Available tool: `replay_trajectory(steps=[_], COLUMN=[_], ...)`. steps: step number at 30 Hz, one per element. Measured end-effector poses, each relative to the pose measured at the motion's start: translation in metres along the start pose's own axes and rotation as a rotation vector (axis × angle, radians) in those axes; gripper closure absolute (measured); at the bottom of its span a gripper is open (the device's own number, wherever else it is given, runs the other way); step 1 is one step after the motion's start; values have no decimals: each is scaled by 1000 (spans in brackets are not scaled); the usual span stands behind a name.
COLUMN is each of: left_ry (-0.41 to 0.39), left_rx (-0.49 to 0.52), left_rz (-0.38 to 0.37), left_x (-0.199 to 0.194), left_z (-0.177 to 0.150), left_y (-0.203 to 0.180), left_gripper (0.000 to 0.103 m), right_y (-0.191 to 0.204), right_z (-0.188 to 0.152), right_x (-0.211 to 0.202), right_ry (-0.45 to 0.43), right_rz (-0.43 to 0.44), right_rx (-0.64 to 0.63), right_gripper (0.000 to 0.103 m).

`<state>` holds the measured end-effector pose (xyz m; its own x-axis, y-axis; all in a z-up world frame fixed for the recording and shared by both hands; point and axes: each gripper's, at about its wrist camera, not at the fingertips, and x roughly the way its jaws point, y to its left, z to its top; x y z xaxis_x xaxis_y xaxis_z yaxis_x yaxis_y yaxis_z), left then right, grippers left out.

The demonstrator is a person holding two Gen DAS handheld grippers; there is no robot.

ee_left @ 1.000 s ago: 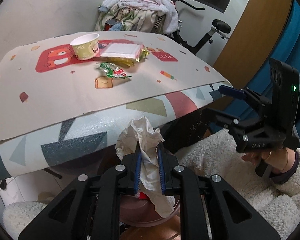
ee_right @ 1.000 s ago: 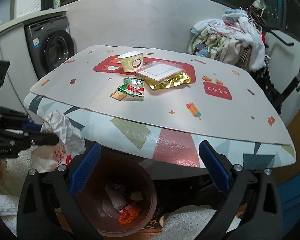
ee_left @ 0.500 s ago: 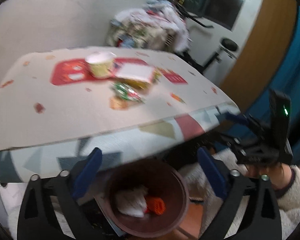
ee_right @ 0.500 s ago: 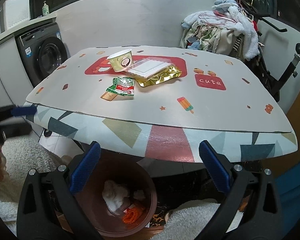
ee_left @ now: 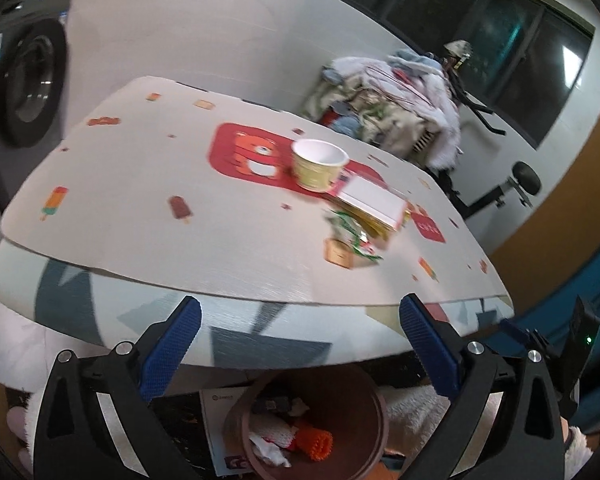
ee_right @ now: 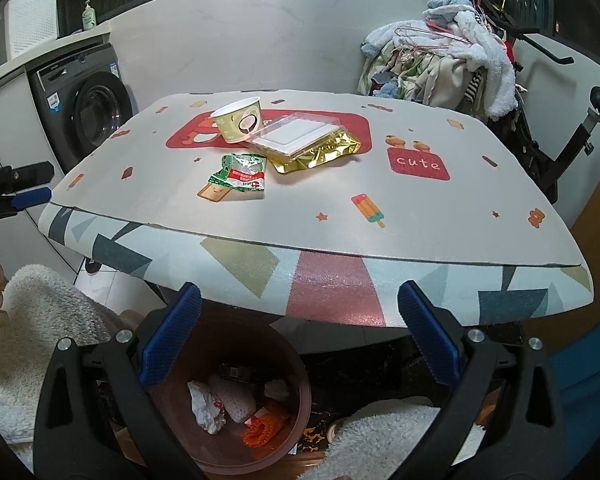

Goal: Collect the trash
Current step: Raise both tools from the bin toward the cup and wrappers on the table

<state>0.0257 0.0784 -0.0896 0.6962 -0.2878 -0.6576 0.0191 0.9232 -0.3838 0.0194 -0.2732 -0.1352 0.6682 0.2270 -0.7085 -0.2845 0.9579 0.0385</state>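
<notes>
Currently both the left gripper [ee_left: 300, 344] and the right gripper [ee_right: 299, 332] have their jaws fully released and grasp nothing, each poised above the brown bin [ee_right: 296, 376], which stands on the floor under the near edge of the surface [ee_right: 340, 220]. Inside the bin lie crumpled white paper [ee_right: 206, 406] and an orange item [ee_right: 260, 430]; beyond the bin, on the surface, remain a paper cup [ee_right: 240, 125], a clear plastic box [ee_right: 298, 134] resting on a gold foil bag [ee_right: 320, 154], and a green snack wrapper [ee_right: 242, 172] just in front of them.
</notes>
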Motion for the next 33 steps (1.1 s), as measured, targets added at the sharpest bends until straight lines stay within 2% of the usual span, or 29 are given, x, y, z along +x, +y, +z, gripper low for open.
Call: replay_trajectory(steps=[10,19,33], left_ry=[-50,-108,-164], left_rx=[67,219,285], left_rz=[39,25,50], left_x=[-4,-8,0], left_z=[19,31,55], left_y=[-1,-20,-23], left_gripper=[6,6,6], right_y=[0,-12,-15], right_z=[13,36,67], right_x=[5,9,38], right_ry=[-2,-17,-4], right_rz=[-30,-34,-20], right_rx=[-4,73,77], right_gripper=[6,6,6])
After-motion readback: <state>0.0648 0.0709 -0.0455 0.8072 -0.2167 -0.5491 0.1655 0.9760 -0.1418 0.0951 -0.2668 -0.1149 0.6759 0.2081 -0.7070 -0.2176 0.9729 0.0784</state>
